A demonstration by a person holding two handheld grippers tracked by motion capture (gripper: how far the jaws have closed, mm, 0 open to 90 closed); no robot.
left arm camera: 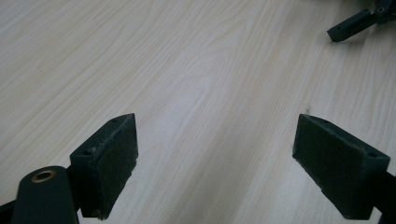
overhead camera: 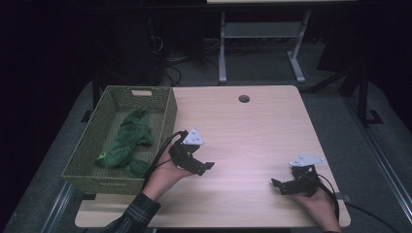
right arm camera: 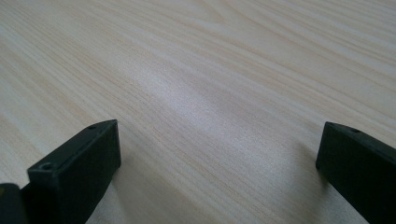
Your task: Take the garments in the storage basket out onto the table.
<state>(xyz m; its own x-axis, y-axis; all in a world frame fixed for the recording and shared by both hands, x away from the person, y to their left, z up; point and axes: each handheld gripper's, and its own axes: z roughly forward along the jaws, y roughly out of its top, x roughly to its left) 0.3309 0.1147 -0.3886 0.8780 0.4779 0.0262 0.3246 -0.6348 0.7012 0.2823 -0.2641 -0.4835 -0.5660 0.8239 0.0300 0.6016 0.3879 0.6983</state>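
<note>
Both claws spread, gripping nothing: left claw (overhead camera: 208, 165) just right of green basket (overhead camera: 88, 141) holding green plush toy (overhead camera: 127, 141); right claw (overhead camera: 277, 185) near-right on table (overhead camera: 252, 126).

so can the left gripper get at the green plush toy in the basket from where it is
Probably yes: the left gripper is open and empty just beside the basket, whose top is open, and the green plush toy lies uncovered inside. It must clear the wall first.

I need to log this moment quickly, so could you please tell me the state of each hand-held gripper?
Left hand-held gripper: open, holding nothing, over the table.
Right hand-held gripper: open, holding nothing.
</note>
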